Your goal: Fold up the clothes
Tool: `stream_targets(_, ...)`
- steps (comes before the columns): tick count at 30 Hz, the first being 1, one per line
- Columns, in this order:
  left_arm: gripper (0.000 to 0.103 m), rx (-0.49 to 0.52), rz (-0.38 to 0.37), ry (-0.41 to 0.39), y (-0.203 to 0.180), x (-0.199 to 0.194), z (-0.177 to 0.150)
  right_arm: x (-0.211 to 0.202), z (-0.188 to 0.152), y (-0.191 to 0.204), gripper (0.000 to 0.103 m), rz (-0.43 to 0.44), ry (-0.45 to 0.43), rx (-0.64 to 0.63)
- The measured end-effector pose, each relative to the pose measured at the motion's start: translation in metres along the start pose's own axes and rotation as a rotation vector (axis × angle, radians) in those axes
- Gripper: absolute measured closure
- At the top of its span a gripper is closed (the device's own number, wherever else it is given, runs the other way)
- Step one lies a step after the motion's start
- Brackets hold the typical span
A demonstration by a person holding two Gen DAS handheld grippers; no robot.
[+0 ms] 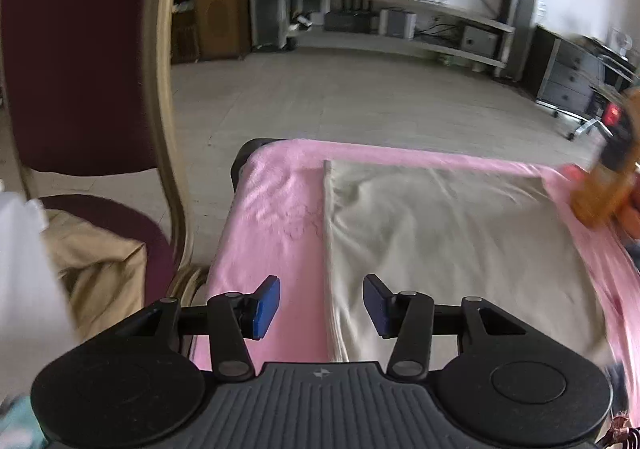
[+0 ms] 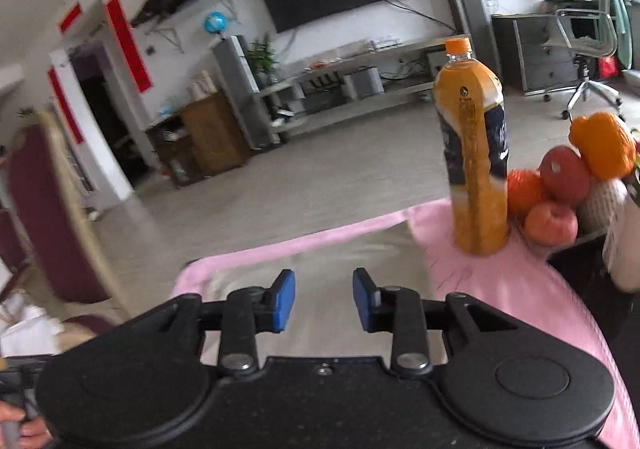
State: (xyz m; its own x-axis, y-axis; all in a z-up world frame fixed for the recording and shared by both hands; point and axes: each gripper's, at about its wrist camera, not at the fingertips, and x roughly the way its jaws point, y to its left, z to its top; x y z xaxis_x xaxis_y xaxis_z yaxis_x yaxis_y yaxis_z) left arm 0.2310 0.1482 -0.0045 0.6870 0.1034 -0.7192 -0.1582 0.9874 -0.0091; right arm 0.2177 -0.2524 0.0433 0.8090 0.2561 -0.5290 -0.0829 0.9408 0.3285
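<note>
- A cream-coloured folded garment [image 1: 440,249] is seen lying flat on a pink blanket [image 1: 272,217] that covers the table; its left edge runs straight away from the camera, and a stacked, layered edge is visible along that side.
- The left gripper [image 1: 321,307] is held with its blue pads spread apart and nothing between them; the garment's left edge lies directly between and just ahead of the fingers, low in the left wrist view.
- The right gripper [image 2: 324,303] is likewise held with its fingers parted and empty, above the near part of the same garment [image 2: 320,257].
- The garment's long axis cannot be told with certainty, but in the left view it appears to extend away from both grippers toward the far table edge.
- The left gripper is judged the nearer to the layered left edge, so a pinch there would call for a short descent.
- An orange juice bottle [image 2: 476,153] is seen standing on the blanket just beyond the garment's far right corner, with a pile of fruit [image 2: 560,189] beside it; a sweep to the right could topple the bottle.
- A maroon chair [image 1: 80,69] holding tan clothing [image 1: 100,261] is seen to the left of the table.
</note>
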Motion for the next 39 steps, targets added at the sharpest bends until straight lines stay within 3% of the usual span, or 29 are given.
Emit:
stream_targets(3,0.056,-0.009,0.034,0.006,-0.002,0.049,0.023,0.065,0.014,-0.017,0.071,-0.052,0.047,-0.012)
stream_targets(7,0.056,-0.096,0.008,0.051,0.005,0.117,0.048,0.152,0.02,-0.036,0.071,-0.106,0.129,-0.02)
stream_targets(10,0.056,-0.123,-0.006,0.056,0.009,0.161,0.061,0.201,0.02,-0.047,0.061,-0.119,0.154,-0.006)
stream_targets(11,0.055,-0.123,-0.013,0.055,0.009,0.173,0.065,0.214,0.02,-0.051,0.057,-0.121,0.154,0.005)
stream_targets(14,0.052,-0.096,-0.039,0.051,0.004,0.198,0.072,0.246,0.019,-0.06,0.056,-0.172,0.148,0.003)
stream_targets(17,0.052,-0.036,-0.036,0.054,-0.005,0.22,0.078,0.272,0.019,-0.066,0.059,-0.241,0.134,-0.032)
stream_targets(20,0.052,0.025,-0.018,0.029,-0.011,0.231,0.078,0.292,0.02,-0.077,0.068,-0.241,0.153,-0.019)
stream_targets(22,0.055,0.046,-0.033,-0.001,-0.014,0.235,0.079,0.304,0.02,-0.084,0.068,-0.236,0.169,-0.005)
stream_targets(24,0.06,0.054,-0.049,-0.024,-0.018,0.235,0.08,0.31,0.018,-0.087,0.069,-0.218,0.164,-0.002)
stream_targets(26,0.088,0.062,-0.064,-0.047,-0.021,0.236,0.08,0.313,0.016,-0.089,0.07,-0.194,0.152,-0.004)
stream_targets(27,0.094,0.067,-0.064,-0.06,-0.024,0.236,0.08,0.311,0.015,-0.089,0.09,-0.18,0.144,-0.006)
stream_targets(28,0.1,0.08,-0.037,-0.081,-0.028,0.232,0.079,0.308,0.015,-0.088,0.096,-0.17,0.133,-0.015)
stream_targets(32,0.099,0.139,0.011,-0.18,-0.04,0.196,0.075,0.28,0.018,-0.075,0.097,-0.155,0.064,-0.083)
stream_targets(39,0.099,0.154,0.04,-0.342,-0.05,0.08,0.073,0.163,0.038,-0.035,0.097,-0.136,-0.076,-0.111)
